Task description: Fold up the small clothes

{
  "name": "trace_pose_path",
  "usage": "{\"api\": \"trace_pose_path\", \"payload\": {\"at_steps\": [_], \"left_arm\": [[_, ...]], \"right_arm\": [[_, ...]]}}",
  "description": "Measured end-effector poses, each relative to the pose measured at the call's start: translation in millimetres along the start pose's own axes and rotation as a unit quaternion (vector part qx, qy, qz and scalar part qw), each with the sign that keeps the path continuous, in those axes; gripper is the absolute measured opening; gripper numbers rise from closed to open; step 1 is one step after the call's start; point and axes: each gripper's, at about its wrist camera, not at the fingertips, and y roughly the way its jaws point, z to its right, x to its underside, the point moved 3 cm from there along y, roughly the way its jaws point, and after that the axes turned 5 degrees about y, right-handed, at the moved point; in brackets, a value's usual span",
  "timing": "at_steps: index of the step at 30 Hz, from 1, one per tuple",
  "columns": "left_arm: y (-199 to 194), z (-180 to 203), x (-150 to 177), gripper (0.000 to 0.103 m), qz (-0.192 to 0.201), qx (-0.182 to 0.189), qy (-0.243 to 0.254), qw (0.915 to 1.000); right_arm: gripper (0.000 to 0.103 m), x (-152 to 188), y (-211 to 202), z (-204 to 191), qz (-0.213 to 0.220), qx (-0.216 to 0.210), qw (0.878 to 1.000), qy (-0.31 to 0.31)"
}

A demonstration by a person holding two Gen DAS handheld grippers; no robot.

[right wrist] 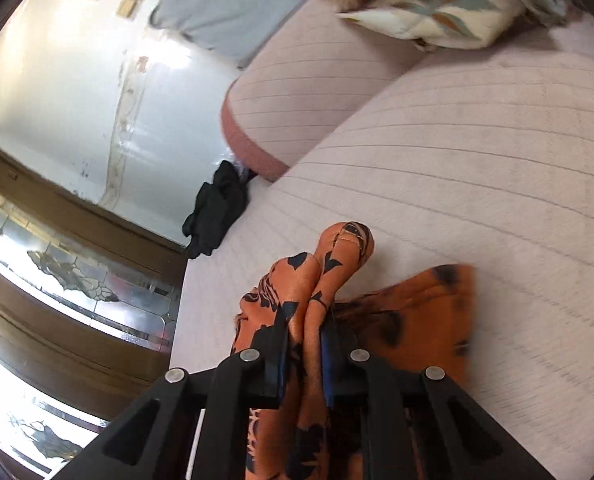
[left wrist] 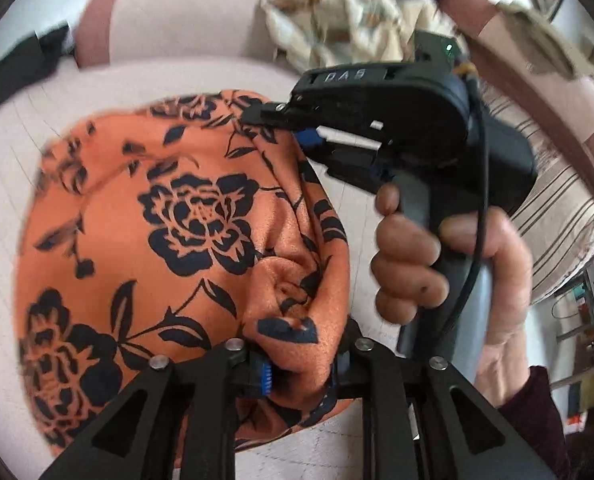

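An orange garment with a black flower print (left wrist: pixel 169 216) hangs over the pale pink sofa seat (left wrist: pixel 13 152). My left gripper (left wrist: pixel 299 372) is shut on a bunched edge of it at the bottom of the left wrist view. My right gripper (left wrist: pixel 285 120) is shut on the garment's upper edge there, held by a hand (left wrist: pixel 413 272). In the right wrist view my right gripper (right wrist: pixel 305 344) pinches a fold of the orange garment (right wrist: pixel 329 276) between its blue pads, above the sofa seat (right wrist: pixel 477 168). The rest of the cloth drapes below.
A cream leaf-print cloth pile (left wrist: pixel 345 24) lies on the sofa back; it also shows in the right wrist view (right wrist: pixel 437 4). A black garment (right wrist: pixel 217 216) lies at the sofa's end (left wrist: pixel 17 64). A striped cloth (left wrist: pixel 553 208) lies at the right. A wall and glass door (right wrist: pixel 65 272) stand beyond.
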Motion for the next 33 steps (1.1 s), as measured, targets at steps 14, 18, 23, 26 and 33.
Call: {"api": "trace_pose_path", "payload": {"at_steps": [14,18,23,26,33], "left_arm": [[-97,-70,47,0.074,0.062,-0.084,0.016,0.9944],[-95,-102,49,0.074,0.072,-0.168,0.007,0.9831],[-77,-116,68,0.075,0.032,-0.171,0.024,0.9844],[-48,-111,87,0.075,-0.011,-0.152,0.068,0.9861],[-67,-135,81,0.076,0.045,-0.063,0.07,0.9946]], "right_arm": [[0.055,17,-60,-22,0.048,-0.023,0.998,-0.031],[0.037,57,-49,-49,-0.009,-0.063,0.997,-0.053],[0.03,104,-27,-29,-0.065,0.067,0.995,-0.04],[0.004,119,-33,-3,-0.051,0.183,0.98,-0.05],[0.01,101,-24,-36,-0.013,0.189,0.979,-0.076]]}}
